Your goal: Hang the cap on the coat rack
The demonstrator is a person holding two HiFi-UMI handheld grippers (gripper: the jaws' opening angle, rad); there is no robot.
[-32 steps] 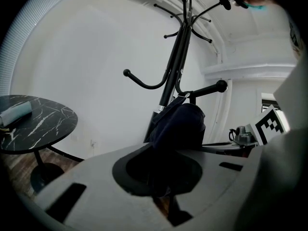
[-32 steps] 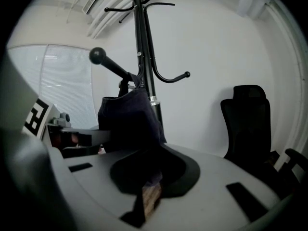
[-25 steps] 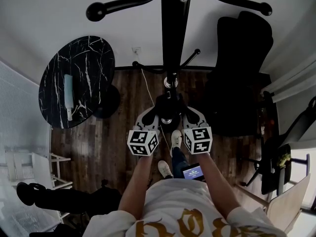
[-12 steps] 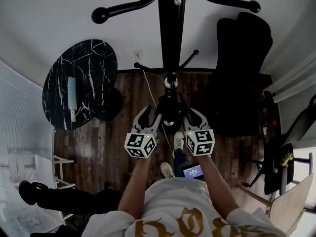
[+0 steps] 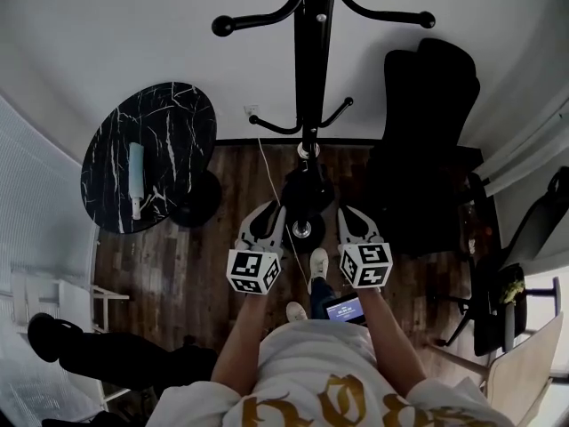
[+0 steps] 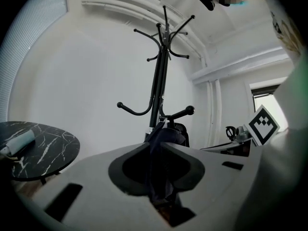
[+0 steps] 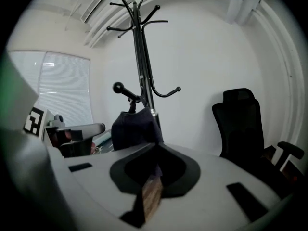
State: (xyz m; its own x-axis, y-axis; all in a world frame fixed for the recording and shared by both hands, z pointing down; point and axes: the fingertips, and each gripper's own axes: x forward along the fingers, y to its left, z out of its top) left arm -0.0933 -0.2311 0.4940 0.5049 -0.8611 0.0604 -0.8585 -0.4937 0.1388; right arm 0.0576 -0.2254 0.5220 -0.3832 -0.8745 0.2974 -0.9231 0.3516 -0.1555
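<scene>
Drawn back slightly toward the body since a second ago, with left gripper (image 5: 277, 212) and right gripper (image 5: 343, 213) spread wider. On the left, just closing in, with fingers (image 6: 89, 179) pinching dark cap (image 5: 308, 189) fabric between them. On the right, clenched on the cap's edge at the fingertips. Held up between both, close beside the coat rack (image 5: 311, 78) pole, just under a lower hook.

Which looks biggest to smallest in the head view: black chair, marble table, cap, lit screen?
1. Largest: black chair and marble table, too alike in apparent size to rank.
2. Next: cap.
3. Smallest: lit screen.
</scene>
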